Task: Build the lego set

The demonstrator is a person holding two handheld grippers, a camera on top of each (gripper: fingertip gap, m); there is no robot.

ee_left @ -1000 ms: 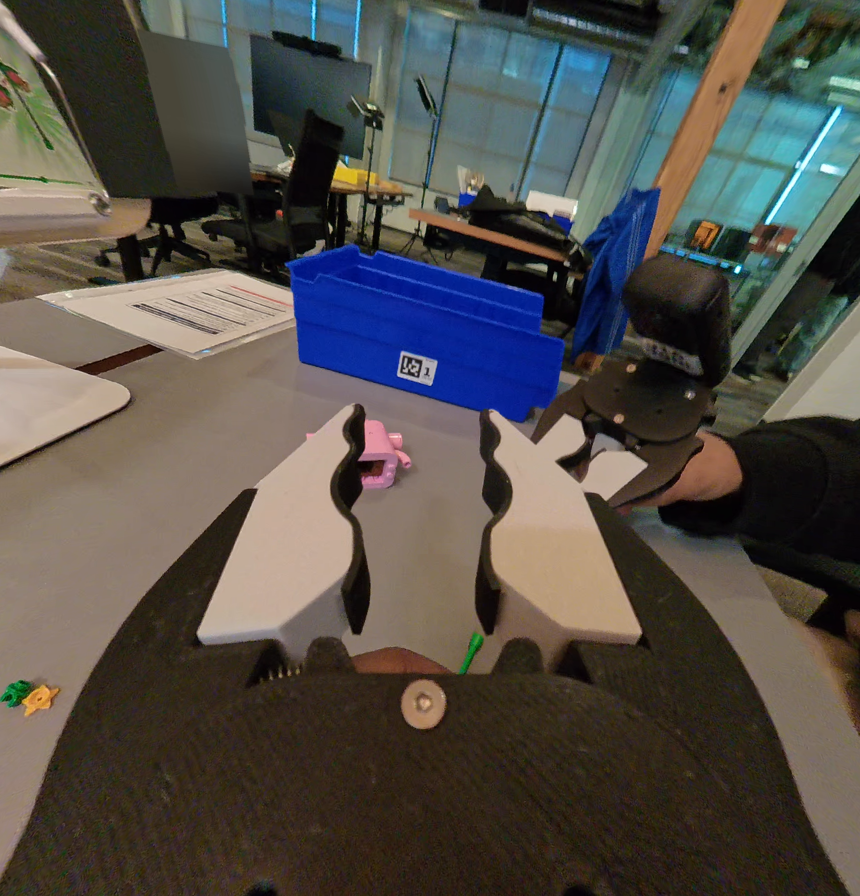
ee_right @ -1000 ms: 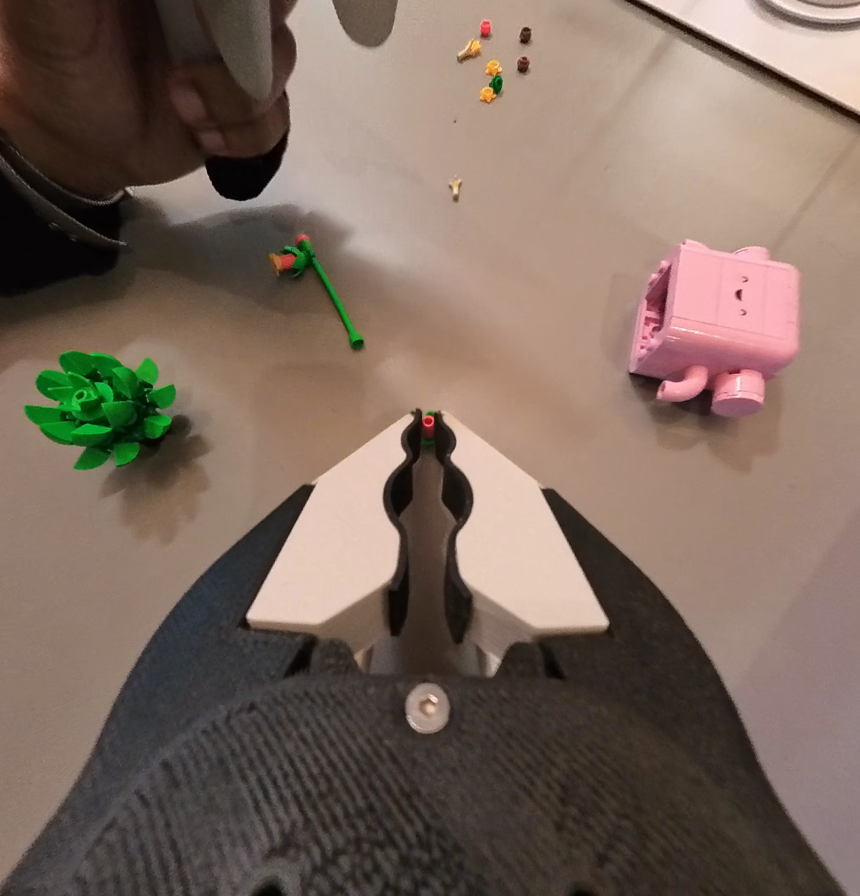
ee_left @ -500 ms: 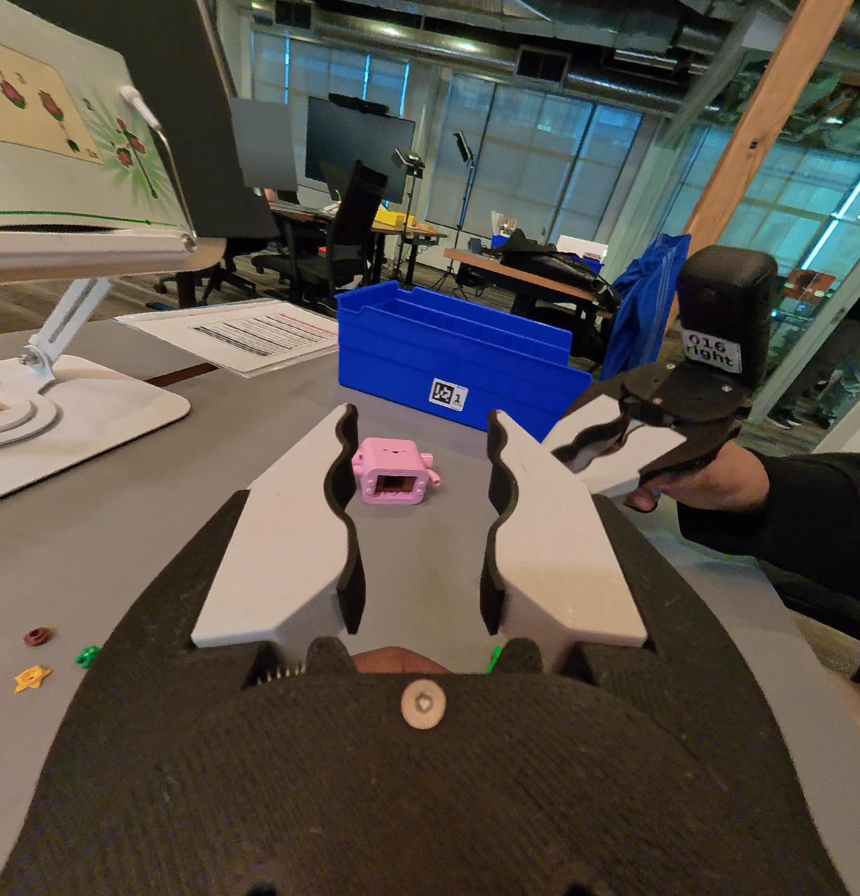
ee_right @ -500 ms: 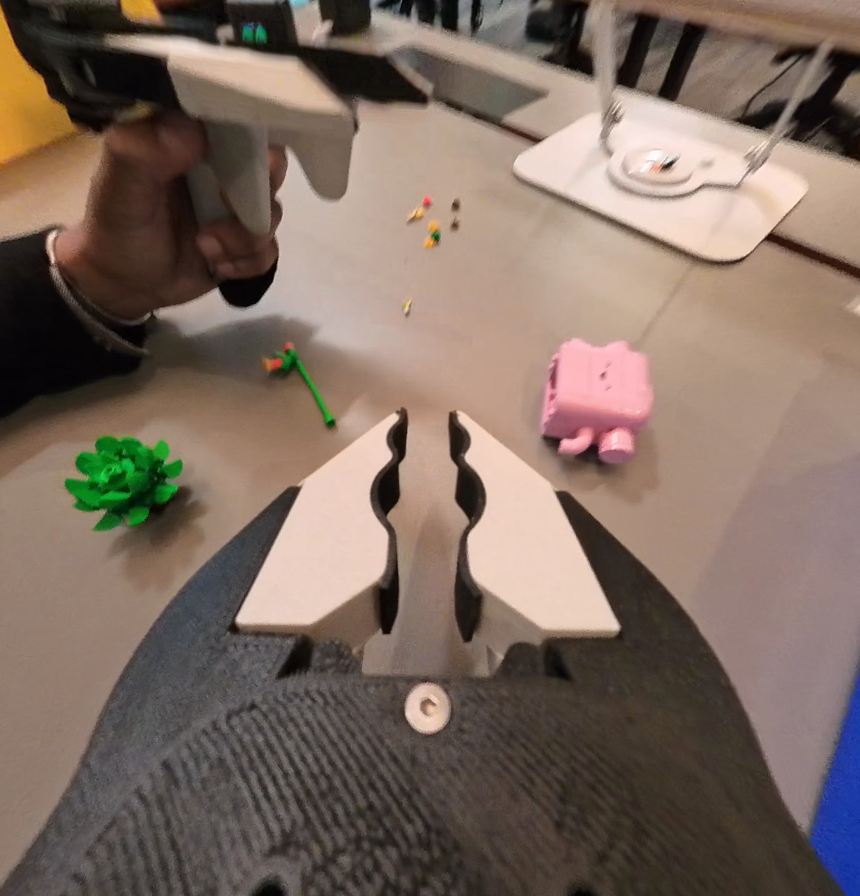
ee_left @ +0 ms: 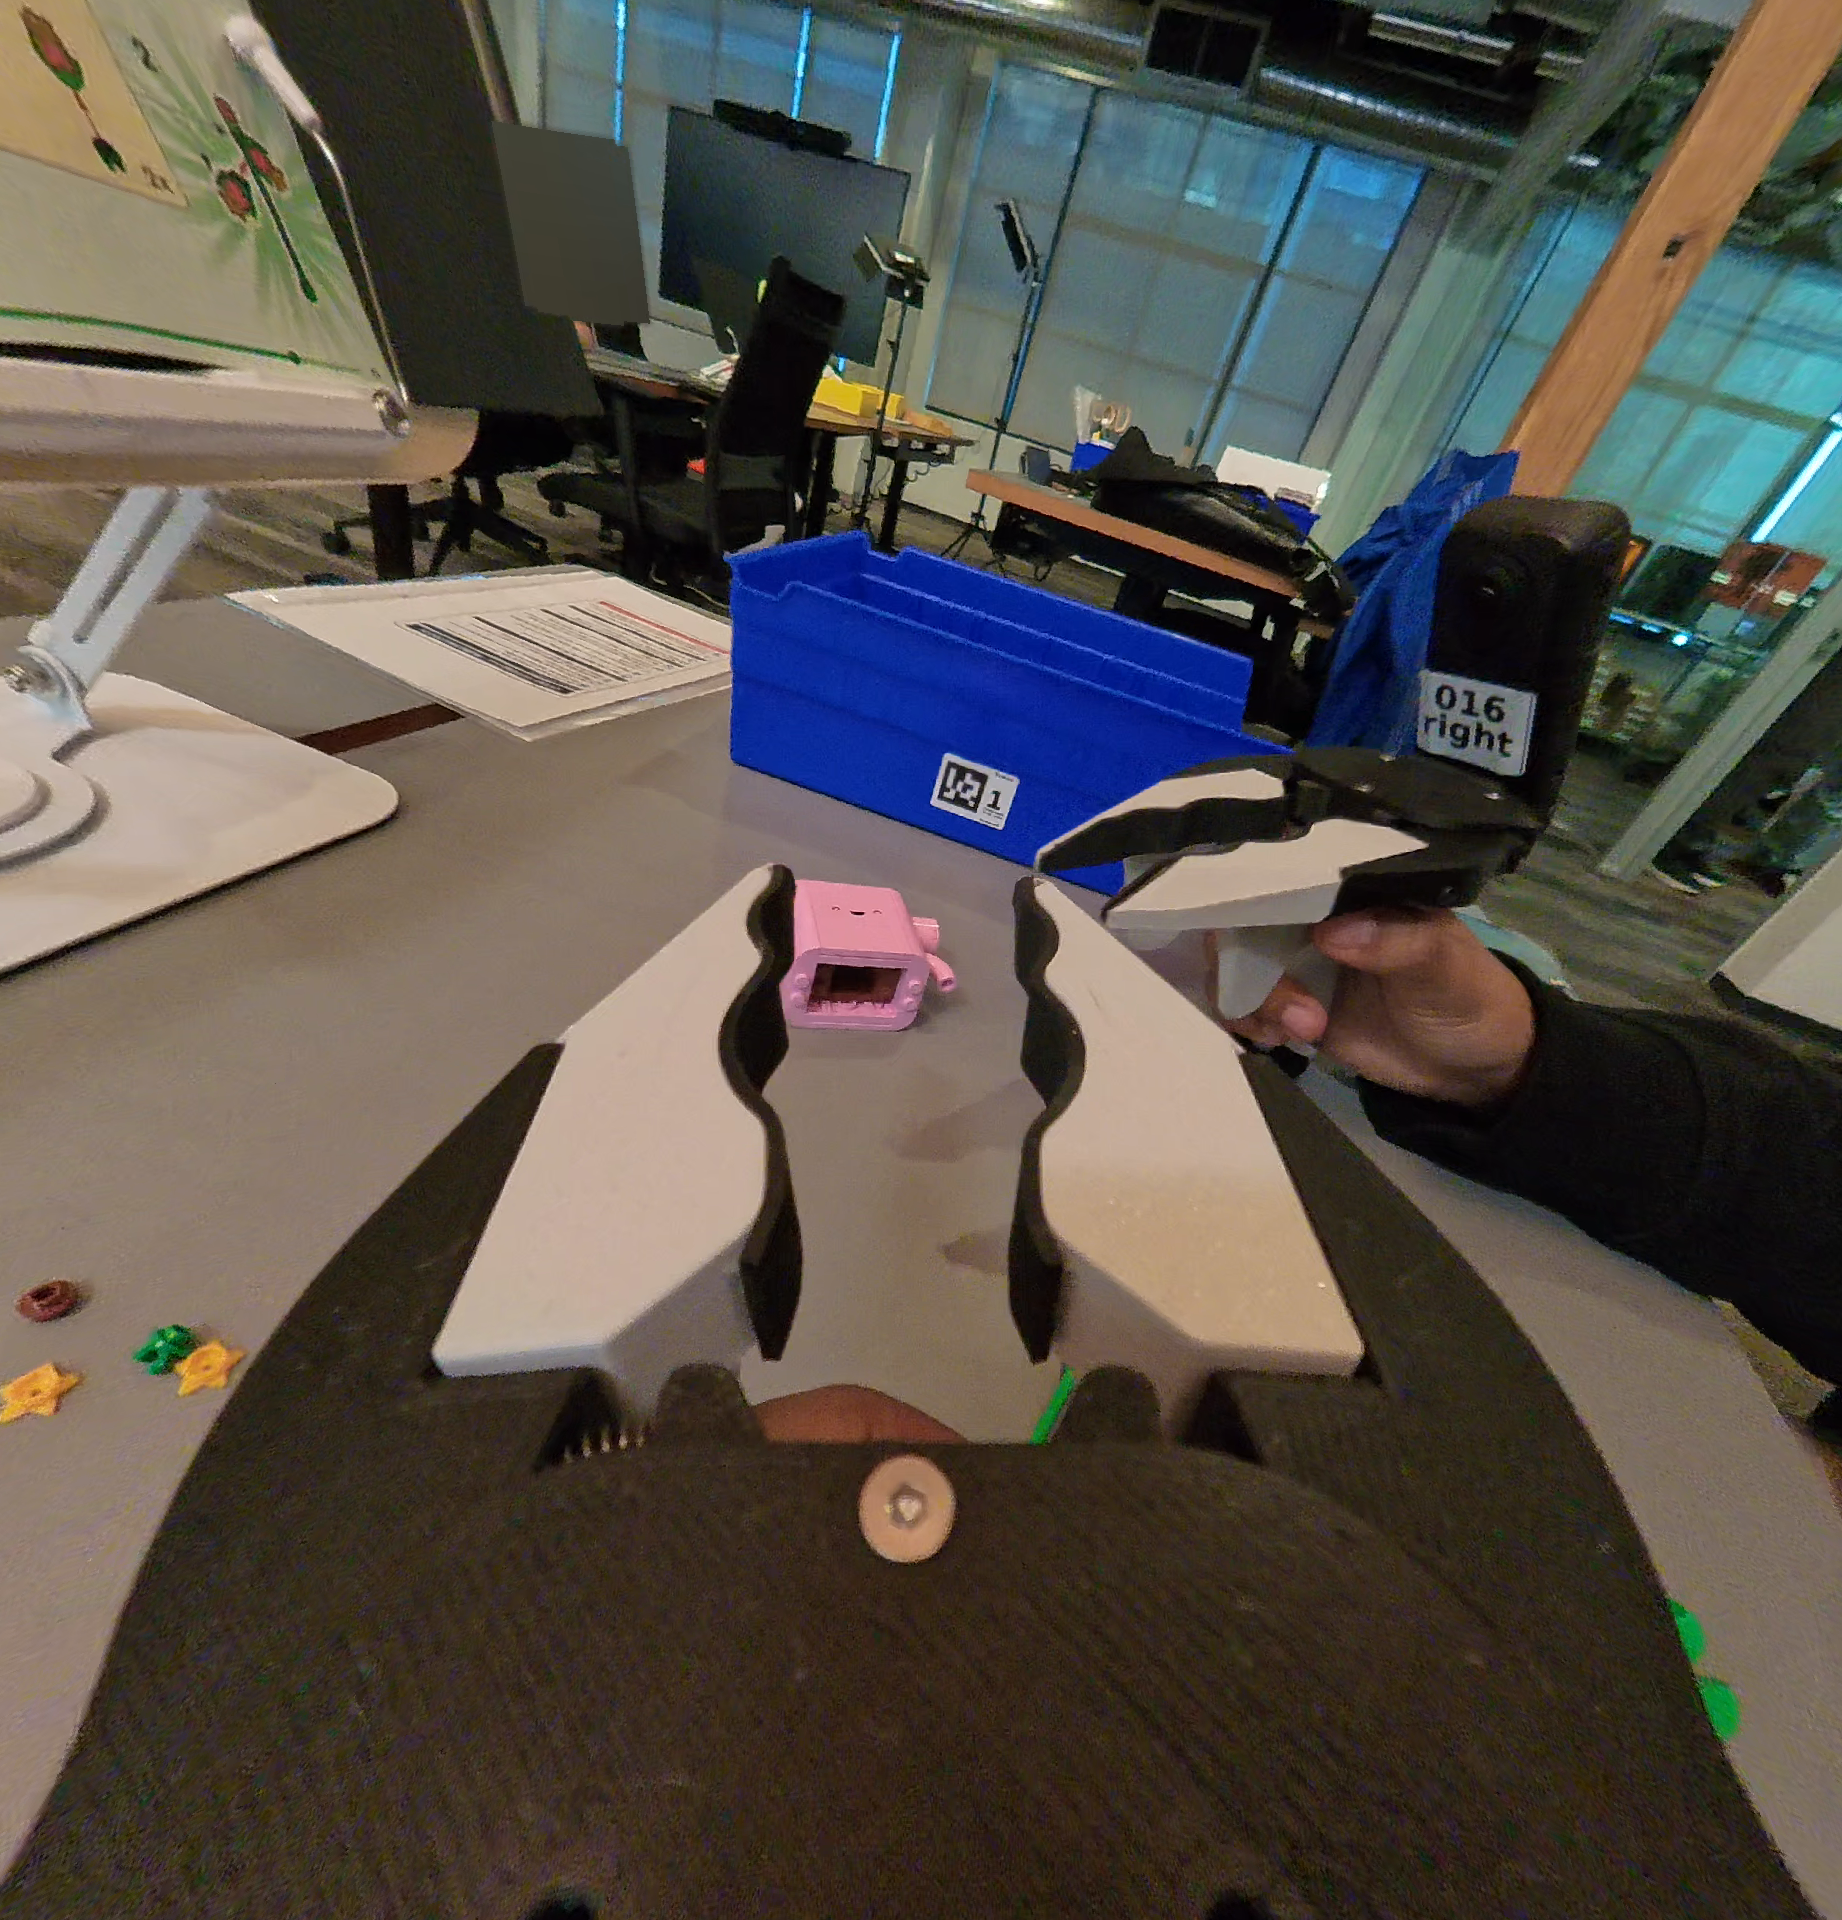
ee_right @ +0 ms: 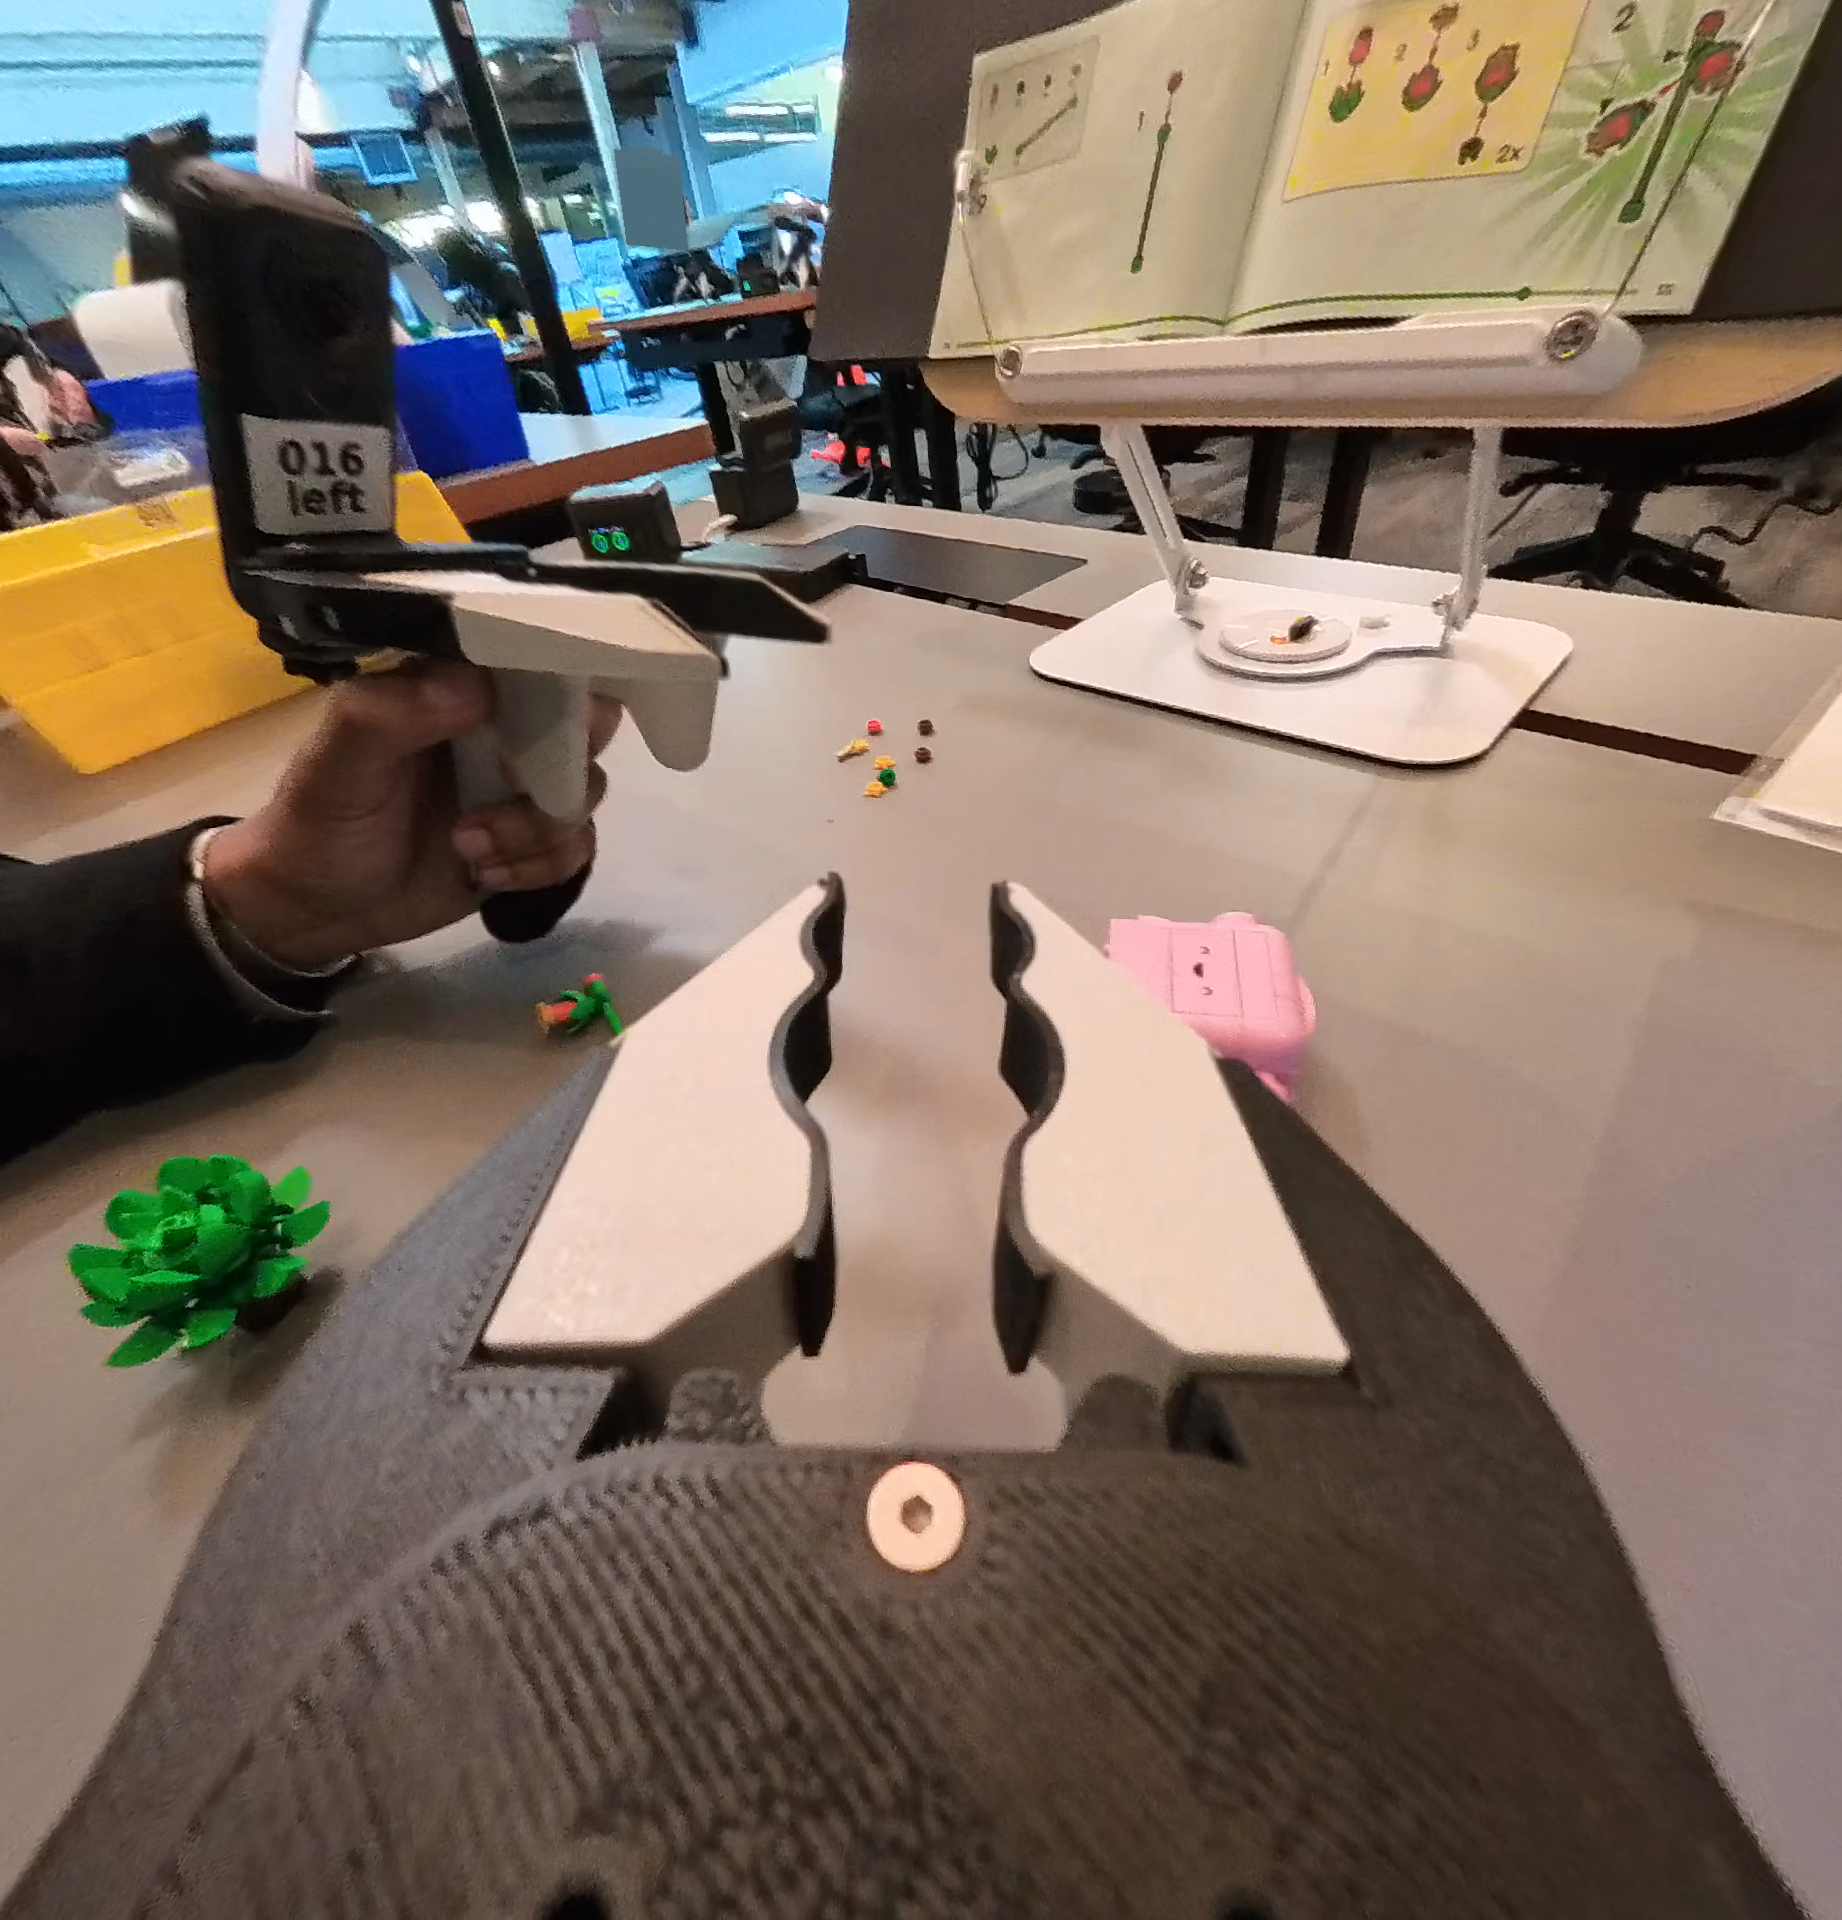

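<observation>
My left gripper (ee_left: 901,894) is open and empty, held above the grey table (ee_left: 377,1039). A pink lego block (ee_left: 860,956) lies just beyond its fingertips. My right gripper (ee_right: 917,899) is open and empty. The pink block (ee_right: 1218,987) lies just to its right, partly hidden by the right finger. A flower stem with red and green parts (ee_right: 579,1013) lies to its left, and a green leafy lego cluster (ee_right: 195,1252) lies nearer. The right gripper (ee_left: 1073,883) also shows in the left wrist view, the left gripper (ee_right: 771,639) in the right wrist view.
Small loose lego pieces (ee_right: 886,753) lie mid-table; they also show in the left wrist view (ee_left: 164,1351). An instruction booklet (ee_right: 1312,156) sits on a white stand (ee_right: 1301,665). A blue bin (ee_left: 979,707), a yellow bin (ee_right: 117,644) and a paper sheet (ee_left: 543,644) line the table's edges. Some 8 cm of space lies between my two pairs of fingers. About 7 cm separates my right fingertips from the pink lego block (ee_left: 860,956).
My right gripper, shut on a small red and green piece one second ago, has opened, is empty, and has tilted up from the table. My left gripper stays open and has risen a little.
</observation>
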